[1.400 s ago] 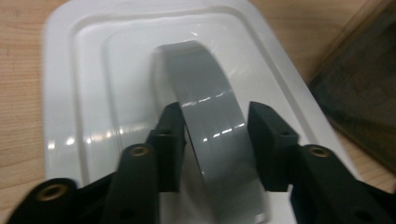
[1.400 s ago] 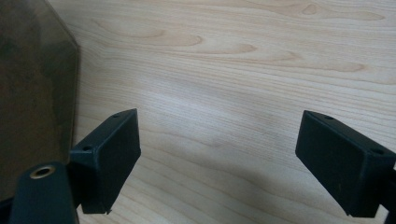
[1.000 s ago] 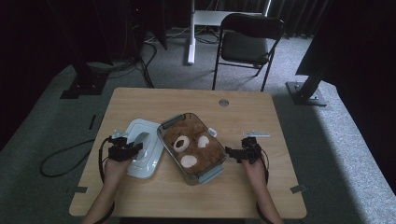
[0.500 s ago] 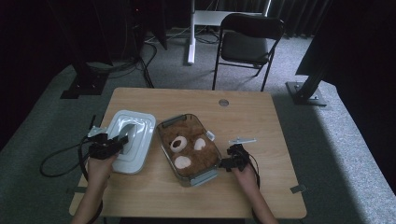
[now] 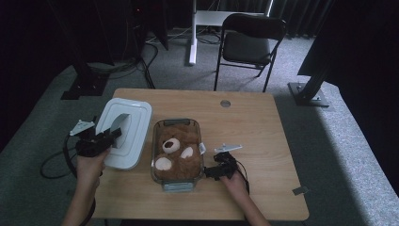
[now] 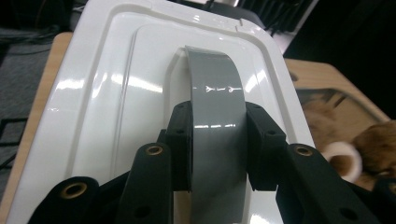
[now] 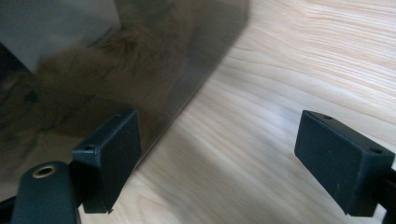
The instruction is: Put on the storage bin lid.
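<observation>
My left gripper (image 5: pixel 110 136) is shut on the grey arched handle (image 5: pixel 118 128) of a white lid (image 5: pixel 134 117), which it holds raised and tilted over the table's left side. In the left gripper view the pads (image 6: pixel 182 140) press both sides of the handle (image 6: pixel 215 93) over the lid (image 6: pixel 93 84). A glass container (image 5: pixel 176 123) holds a brown teddy bear (image 5: pixel 176 153) at the table's middle. My right gripper (image 5: pixel 209 173) stands open low on the table beside the container's right wall (image 7: pixel 187 70), with bare wood between its pads (image 7: pixel 341 163).
The wooden table (image 5: pixel 244 122) has a round metal grommet (image 5: pixel 225 103) near its far edge. A dark folding chair (image 5: pixel 251 42) stands behind it. A cable (image 5: pixel 51 165) trails from the left gripper off the table's left edge.
The left gripper has lifted the lid off the table and tilted it up toward the left. The right gripper has slid left to the container's right wall.
</observation>
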`<move>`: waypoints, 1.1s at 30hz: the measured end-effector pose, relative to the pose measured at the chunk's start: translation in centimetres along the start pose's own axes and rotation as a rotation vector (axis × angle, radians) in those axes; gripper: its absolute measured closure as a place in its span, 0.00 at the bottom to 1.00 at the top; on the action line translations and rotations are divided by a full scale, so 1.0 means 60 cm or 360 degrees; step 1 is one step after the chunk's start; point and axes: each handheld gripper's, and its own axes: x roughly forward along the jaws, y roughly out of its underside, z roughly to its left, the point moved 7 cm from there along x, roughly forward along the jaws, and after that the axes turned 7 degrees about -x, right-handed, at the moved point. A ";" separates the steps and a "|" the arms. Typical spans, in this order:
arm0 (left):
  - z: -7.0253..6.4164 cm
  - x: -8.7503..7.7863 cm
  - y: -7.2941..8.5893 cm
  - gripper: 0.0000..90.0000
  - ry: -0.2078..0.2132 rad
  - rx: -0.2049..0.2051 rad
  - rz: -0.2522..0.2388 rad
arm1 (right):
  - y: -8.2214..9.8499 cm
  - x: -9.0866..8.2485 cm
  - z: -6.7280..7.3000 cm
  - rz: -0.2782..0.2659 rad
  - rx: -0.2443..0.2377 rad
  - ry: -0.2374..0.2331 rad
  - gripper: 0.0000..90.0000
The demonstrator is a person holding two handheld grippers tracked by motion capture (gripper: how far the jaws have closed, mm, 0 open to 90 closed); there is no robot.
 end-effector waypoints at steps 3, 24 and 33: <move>-0.020 -0.008 -0.006 0.75 0.0048 0.0040 -0.0004 | 0.000 0.009 0.019 -0.0014 -0.0027 -0.0040 0.16; -0.130 0.013 0.014 0.75 0.0283 0.0191 0.0123 | -0.043 0.078 0.128 -0.0043 -0.0199 -0.0121 0.14; -0.187 0.026 0.037 0.75 0.0376 0.0276 0.0212 | -0.024 0.054 0.081 -0.0040 -0.0089 -0.0035 0.14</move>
